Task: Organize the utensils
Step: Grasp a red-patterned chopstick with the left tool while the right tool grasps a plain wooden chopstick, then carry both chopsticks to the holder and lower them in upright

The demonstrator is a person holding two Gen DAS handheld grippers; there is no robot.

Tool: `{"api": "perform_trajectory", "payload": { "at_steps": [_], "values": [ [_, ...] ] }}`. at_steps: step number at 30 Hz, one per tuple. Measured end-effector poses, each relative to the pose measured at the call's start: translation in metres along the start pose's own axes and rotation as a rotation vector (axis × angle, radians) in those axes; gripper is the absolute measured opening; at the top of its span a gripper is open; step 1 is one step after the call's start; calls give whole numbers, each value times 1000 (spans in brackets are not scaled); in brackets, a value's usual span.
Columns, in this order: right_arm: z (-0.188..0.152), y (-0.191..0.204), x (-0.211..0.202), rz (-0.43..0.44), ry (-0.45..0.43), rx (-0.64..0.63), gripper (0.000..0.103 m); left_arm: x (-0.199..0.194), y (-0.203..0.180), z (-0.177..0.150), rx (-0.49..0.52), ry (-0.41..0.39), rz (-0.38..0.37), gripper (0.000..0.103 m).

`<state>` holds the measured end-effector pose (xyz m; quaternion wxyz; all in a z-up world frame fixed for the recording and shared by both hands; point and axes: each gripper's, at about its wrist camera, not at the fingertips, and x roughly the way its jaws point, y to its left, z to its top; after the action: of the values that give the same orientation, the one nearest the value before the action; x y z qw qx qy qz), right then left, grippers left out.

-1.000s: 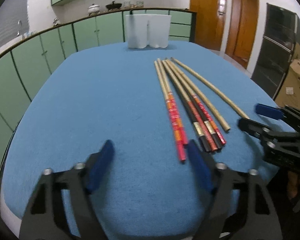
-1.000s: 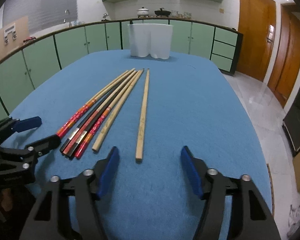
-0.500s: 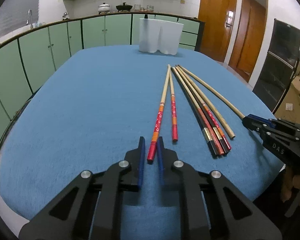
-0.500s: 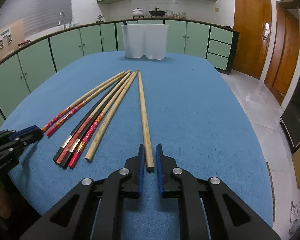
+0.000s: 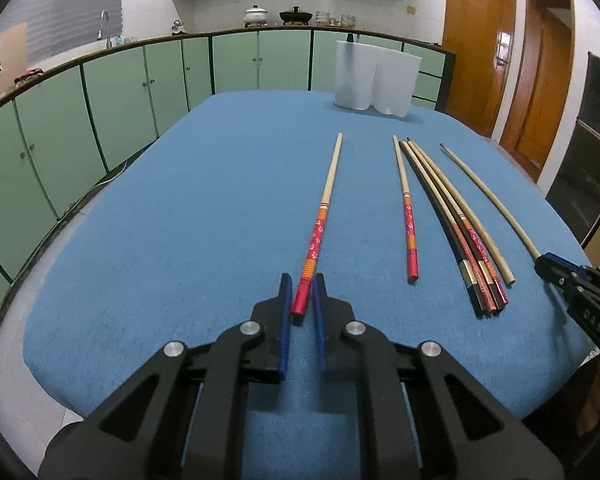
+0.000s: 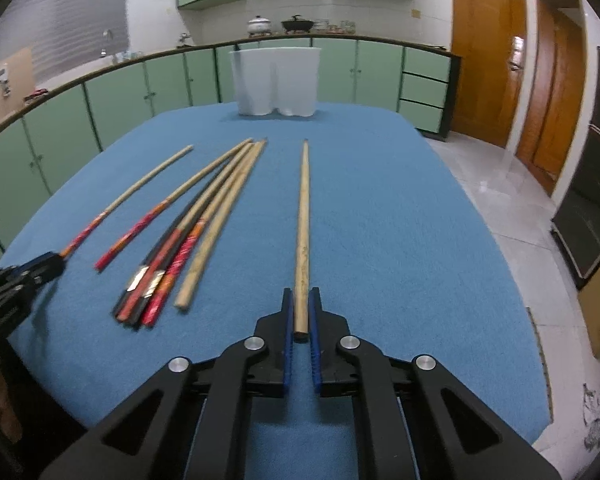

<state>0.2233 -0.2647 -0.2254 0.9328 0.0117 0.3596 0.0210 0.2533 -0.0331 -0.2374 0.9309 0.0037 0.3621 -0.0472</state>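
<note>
Several chopsticks lie on a blue table [image 5: 180, 208]. My left gripper [image 5: 302, 285] is shut on the red end of a red-patterned chopstick [image 5: 320, 224] that points away from me. Its twin [image 5: 407, 216] lies to the right, then a bundle of dark and red chopsticks [image 5: 460, 232]. My right gripper [image 6: 301, 300] is shut on the near end of a plain wooden chopstick [image 6: 302, 216]. In the right wrist view the bundle [image 6: 188, 240] lies left of it, and the left gripper [image 6: 40, 268] shows at the far left.
A white two-compartment holder [image 5: 374, 78] stands at the table's far edge, also in the right wrist view [image 6: 276, 80]. Green cabinets line the back and left. The table's right edge drops to a tiled floor [image 6: 508, 208].
Both grippers closed from wide open, each on a chopstick end. The left has since drawn its red chopstick leftward away from its twin; the right has drawn the plain one away from the bundle.
</note>
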Motion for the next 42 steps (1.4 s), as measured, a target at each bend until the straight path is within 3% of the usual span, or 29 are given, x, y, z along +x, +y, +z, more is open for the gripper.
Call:
{"api": "perform_trajectory", "payload": {
  "at_steps": [1, 2, 4, 6, 9, 11, 13, 20, 30, 36, 42],
  "values": [
    [-1, 0, -1, 7, -1, -6, 9, -1, 0, 0, 8, 3, -4, 30],
    [-2, 1, -3, 9, -4, -13, 9, -2, 0, 1, 14, -3, 8, 52],
    [-6, 0, -5, 11, -5, -19, 11, -3, 3, 0, 20, -9, 14, 61],
    [-7, -1, -6, 7, -8, -26, 12, 0, 8, -1, 15, 16, -9, 61],
    [-6, 0, -3, 5, -13, -33, 12, 0, 10, -2, 27, 15, -53, 51],
    [-6, 1, -2, 3, -15, -41, 10, -2, 11, -1, 24, 22, -127, 21],
    [-6, 2, -4, 6, -14, -46, 8, -1, 12, -2, 10, 34, -153, 6],
    [13, 0, -41, 25, -70, 4, 8, -25, 20, 15, -108, 20, -231, 5],
    [92, 6, -96, 42, -175, -63, 7, -79, 11, 90, -60, -93, -256, 5],
    [150, 8, -92, 57, -140, -130, 7, -83, 4, 139, 6, -104, -263, 5],
    [212, 0, -68, 94, -42, -133, 7, -70, -1, 194, 63, -76, -271, 5]
  ]
}}
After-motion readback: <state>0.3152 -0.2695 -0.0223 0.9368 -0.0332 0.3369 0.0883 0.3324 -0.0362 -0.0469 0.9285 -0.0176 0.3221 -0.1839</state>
